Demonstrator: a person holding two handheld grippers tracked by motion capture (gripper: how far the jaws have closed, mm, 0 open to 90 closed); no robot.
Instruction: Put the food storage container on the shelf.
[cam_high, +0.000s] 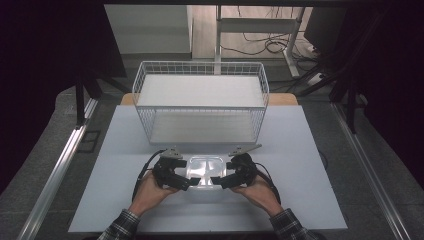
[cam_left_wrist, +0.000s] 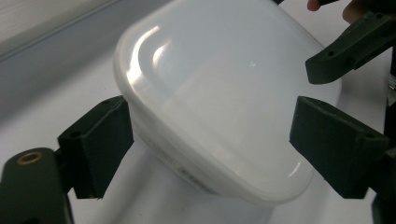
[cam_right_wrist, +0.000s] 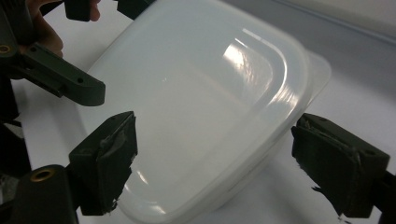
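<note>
A translucent white plastic container (cam_high: 205, 169) with a rounded lid lies on the white tabletop (cam_high: 300, 175), just in front of the wire basket. My left gripper (cam_high: 186, 182) is at its left end and my right gripper (cam_high: 218, 181) at its right end, both pointing inward. In the left gripper view the container (cam_left_wrist: 219, 93) sits between the open jaws of my left gripper (cam_left_wrist: 212, 135), the pads close beside its walls. The right gripper view has the same container (cam_right_wrist: 196, 102) between the jaws of my right gripper (cam_right_wrist: 215, 149). I see no firm pinch on either side.
A white wire basket (cam_high: 200, 64) stands behind the container at mid table. Metal rails (cam_high: 60, 165) run along both sides of the table. Desk legs and cables (cam_high: 270, 45) lie on the floor beyond. Bare tabletop stretches left and right of the hands.
</note>
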